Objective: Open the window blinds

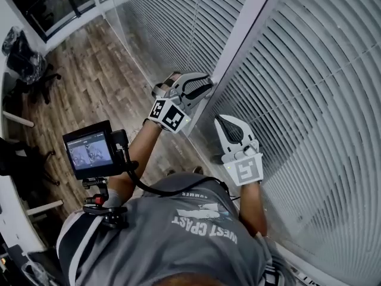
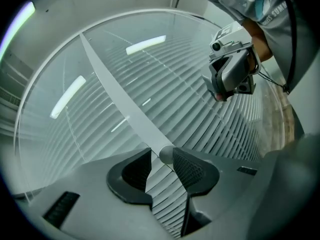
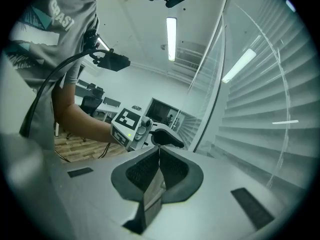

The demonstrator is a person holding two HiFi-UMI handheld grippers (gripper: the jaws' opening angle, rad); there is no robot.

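White slatted blinds [image 1: 315,100] fill the window on the right, and their slats lie nearly closed. In the left gripper view a white wand [image 2: 115,89] slants down across the blinds [image 2: 200,114]. Its rounded end sits between the jaws of my left gripper [image 2: 162,153]. That end rests against the right pad and stands apart from the left one, so the gripper is open. In the head view the left gripper [image 1: 204,84] reaches up beside the white mullion. My right gripper [image 3: 159,150] is shut with nothing in it. It hangs lower [image 1: 224,120], close in front of the slats.
A white mullion [image 1: 250,28] separates two blind panels. On the person's chest is a small monitor [image 1: 89,151] on a bracket with a cable. The wooden floor [image 1: 101,76] lies below at the left, with a dark office chair [image 1: 30,64] on it.
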